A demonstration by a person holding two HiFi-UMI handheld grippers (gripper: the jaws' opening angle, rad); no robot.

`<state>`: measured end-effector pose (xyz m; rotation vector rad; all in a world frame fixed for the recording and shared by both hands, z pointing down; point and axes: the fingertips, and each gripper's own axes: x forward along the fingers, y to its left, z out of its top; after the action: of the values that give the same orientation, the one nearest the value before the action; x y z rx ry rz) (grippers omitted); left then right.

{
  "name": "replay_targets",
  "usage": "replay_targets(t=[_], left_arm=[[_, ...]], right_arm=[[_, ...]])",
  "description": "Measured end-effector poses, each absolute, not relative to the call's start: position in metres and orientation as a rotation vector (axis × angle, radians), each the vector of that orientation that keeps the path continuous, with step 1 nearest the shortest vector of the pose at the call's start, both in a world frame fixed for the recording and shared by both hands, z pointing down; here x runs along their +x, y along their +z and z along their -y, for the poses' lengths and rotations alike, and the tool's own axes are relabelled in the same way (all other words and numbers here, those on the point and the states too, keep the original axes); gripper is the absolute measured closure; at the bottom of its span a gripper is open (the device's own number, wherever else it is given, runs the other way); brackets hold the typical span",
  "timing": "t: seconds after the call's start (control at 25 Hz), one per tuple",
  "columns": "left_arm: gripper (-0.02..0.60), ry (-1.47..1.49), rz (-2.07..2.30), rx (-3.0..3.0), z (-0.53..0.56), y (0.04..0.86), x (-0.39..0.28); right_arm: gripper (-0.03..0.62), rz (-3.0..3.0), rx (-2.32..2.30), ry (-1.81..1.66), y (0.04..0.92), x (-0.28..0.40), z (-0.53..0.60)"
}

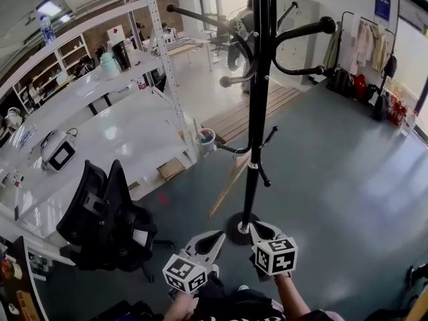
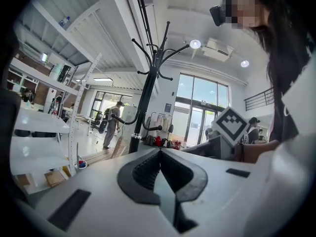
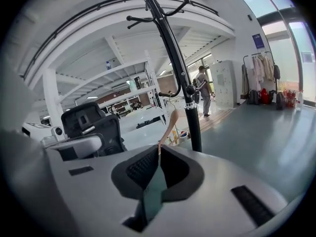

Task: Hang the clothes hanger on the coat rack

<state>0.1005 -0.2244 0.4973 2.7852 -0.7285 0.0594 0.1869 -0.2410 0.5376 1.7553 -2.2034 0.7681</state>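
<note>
The black coat rack point(image 1: 254, 112) stands on the grey floor straight ahead, its round base point(image 1: 235, 231) just beyond both grippers. A wooden clothes hanger point(image 1: 227, 182) hangs tilted from a low hook on the rack's left side. In the right gripper view the hanger point(image 3: 171, 122) lies past the jaw tips. My left gripper point(image 1: 215, 235) is low, left of the base, jaws together and empty. My right gripper point(image 1: 258, 226) is to the right of the base, jaws together with nothing in them. From the left gripper point(image 2: 159, 150) the rack point(image 2: 145, 98) rises ahead.
A black office chair point(image 1: 107, 219) stands close on the left beside white tables point(image 1: 134, 132) and a white shelf post point(image 1: 167, 65). A small bucket point(image 1: 206, 138) and a wooden platform point(image 1: 247, 116) lie behind the rack. A clothes rail point(image 1: 368, 42) is far right. A person point(image 3: 203, 90) stands beyond.
</note>
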Motion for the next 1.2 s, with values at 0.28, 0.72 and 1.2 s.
replay_targets(t=[0.28,0.72,1.2], left_arm=[[0.581,0.102,0.781,2.747,0.18,0.505,0.102],[0.58,0.086,0.823,2.754,0.167,0.499,0.078],[0.581,0.093,0.71,2.796,0.105,0.502,-0.019]], right_arm=[[0.585,2.285,1.671,0.847,0.542,0.183,0.205],[0.585,2.34,1.611,0.89,0.539,0.15,0.173],[0.585,2.256,1.729,0.901,0.544,0.056,0.104]])
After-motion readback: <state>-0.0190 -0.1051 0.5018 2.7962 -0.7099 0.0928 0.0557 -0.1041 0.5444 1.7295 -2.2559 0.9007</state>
